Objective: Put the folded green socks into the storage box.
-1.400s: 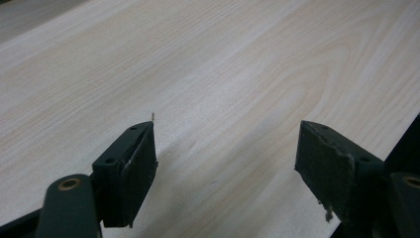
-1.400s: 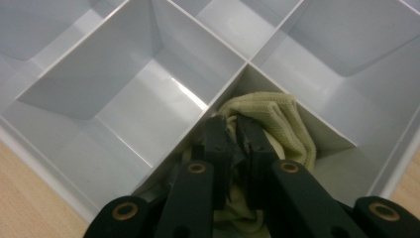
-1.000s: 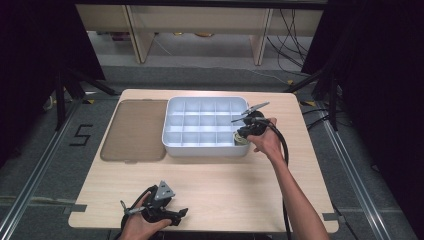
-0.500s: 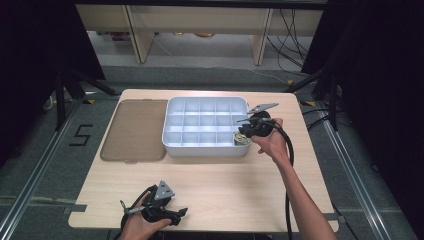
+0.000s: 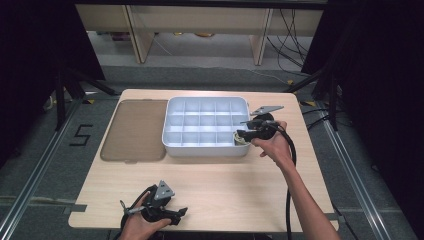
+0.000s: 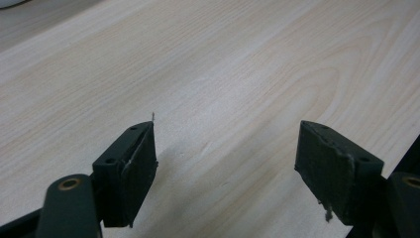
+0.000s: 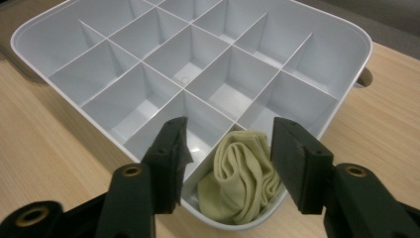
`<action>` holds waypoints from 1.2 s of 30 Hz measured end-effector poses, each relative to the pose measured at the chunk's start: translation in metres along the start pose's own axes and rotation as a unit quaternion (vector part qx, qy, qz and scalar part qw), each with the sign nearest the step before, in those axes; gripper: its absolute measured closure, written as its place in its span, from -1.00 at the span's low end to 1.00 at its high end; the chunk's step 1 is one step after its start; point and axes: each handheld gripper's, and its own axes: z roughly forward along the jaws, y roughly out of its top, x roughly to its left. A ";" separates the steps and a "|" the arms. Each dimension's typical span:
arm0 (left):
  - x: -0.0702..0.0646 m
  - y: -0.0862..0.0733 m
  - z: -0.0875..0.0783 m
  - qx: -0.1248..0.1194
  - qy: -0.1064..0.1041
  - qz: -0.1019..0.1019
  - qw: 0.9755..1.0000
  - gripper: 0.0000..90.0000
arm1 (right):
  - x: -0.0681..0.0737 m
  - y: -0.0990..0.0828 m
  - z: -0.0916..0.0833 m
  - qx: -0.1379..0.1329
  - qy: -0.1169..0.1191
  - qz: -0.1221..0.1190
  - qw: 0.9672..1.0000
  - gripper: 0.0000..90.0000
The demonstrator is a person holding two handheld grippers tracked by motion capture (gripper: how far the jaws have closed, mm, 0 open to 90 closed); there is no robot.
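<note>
- Our right tongs (image 7: 225, 166) stand with their two black jaws apart and grip nothing; in the high view we see them (image 5: 243, 135) at the near right corner of the white plastic compartment tray (image 5: 172, 142).
- Between and just beyond those jaws, in the right tongs' own view, lies a crumpled pale yellow-green cloth (image 7: 242, 181), bunched inside the tray's corner compartment nearest that camera; neither jaw seems to touch it.
- In the high view the same cloth (image 5: 241, 140) shows as a small pale patch in the near right corner compartment of the tray.
- The tray (image 7: 341, 74) is split by thin walls into many square compartments, and all the others we can see are bare.
- The right hand (image 5: 274, 144) holds its tongs just off the tray's right side, with a black cable trailing back along the forearm.
- Our left tongs (image 6: 225, 163) are spread wide, gripping nothing, low over bare wood; in the high view they (image 5: 172, 215) sit well apart from the tray, toward the near edge, held by the left hand (image 5: 137, 227).
- A flat brown rectangular lid (image 5: 135, 130) lies just beside the tray's left side.
- The tray and the lid rest on the light wooden surface (image 5: 225, 190).
</note>
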 end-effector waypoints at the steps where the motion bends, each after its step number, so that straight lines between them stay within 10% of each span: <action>1: 0.000 0.000 0.000 -0.001 -0.002 -0.001 1.000 -0.48 | -0.001 0.000 -0.002 0.006 0.004 0.002 1.000 0.01; 36: 0.001 0.000 -0.001 0.002 0.004 0.011 1.000 -0.48 | 0.019 -0.029 -0.025 -0.047 0.032 0.014 0.998 -0.28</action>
